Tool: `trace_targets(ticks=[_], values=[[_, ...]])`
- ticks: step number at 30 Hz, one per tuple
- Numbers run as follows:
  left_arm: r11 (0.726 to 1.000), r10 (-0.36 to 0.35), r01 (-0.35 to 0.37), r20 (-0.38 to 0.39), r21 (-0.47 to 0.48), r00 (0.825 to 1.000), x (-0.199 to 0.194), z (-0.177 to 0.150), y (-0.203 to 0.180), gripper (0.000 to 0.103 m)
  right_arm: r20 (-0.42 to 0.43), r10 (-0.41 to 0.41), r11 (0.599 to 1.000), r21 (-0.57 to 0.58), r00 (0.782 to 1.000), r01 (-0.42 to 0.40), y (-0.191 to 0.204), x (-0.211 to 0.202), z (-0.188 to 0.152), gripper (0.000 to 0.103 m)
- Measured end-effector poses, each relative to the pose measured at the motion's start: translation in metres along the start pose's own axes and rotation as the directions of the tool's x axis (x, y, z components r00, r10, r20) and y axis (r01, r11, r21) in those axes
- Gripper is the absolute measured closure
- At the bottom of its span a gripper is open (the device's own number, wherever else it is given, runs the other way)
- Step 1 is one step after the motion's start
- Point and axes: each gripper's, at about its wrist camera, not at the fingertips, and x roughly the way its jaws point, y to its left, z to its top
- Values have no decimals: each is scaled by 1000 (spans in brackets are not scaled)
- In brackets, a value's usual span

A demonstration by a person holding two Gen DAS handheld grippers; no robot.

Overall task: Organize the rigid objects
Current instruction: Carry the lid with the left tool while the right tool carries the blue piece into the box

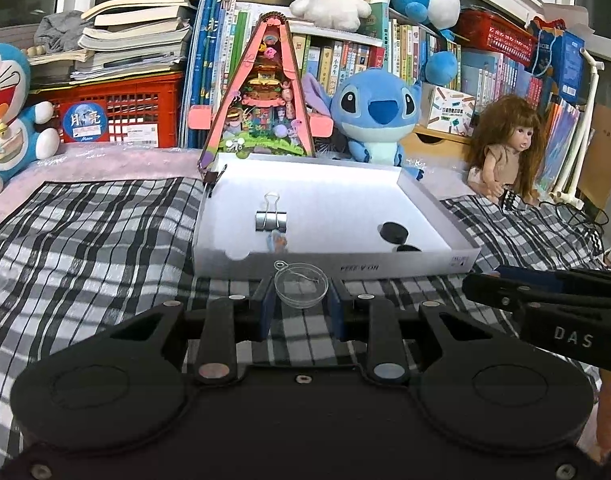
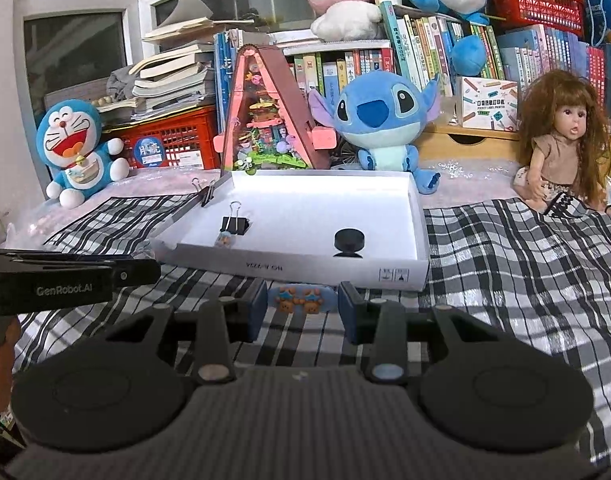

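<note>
— Holding anything in your left gripper (image 1: 301,300) right now?

— Yes. Your left fingers (image 1: 267,304) are clamped on a small clear dish (image 1: 301,286), one pad on each side of its rim, just in front of the near wall of the white box (image 1: 385,270).

— And your right gripper (image 2: 303,308)?

— Its fingers (image 2: 257,306) are closed on a pale blue clip with little bears (image 2: 303,299), pressed at both ends, also just short of the box's near wall. From your left camera you see the right gripper off to the right side, above the checked cloth (image 1: 105,232).

— What do you have inside the box?

— A binder clip (image 2: 236,222) lies toward the left with its wire handles pointing away from you, and a small bear-printed piece (image 2: 224,240) sits just in front of it. A black round knob (image 2: 347,240) stands toward the right, near the front wall. A second binder clip (image 2: 207,194) grips the box's far left corner.

— Behind the box?

— A Stitch plush (image 2: 381,120), a Doraemon plush (image 2: 79,148), a doll (image 2: 561,148) with long brown hair, and a pink triangular toy house (image 2: 265,120), with books on the shelf behind them.
</note>
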Motion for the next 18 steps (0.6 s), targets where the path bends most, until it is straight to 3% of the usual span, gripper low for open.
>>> trace_targets(ticks=[18], values=[[999, -22, 21, -49, -28, 999, 44, 54, -1, 77, -65, -18, 996, 81, 998, 23, -25, 45, 53, 59]])
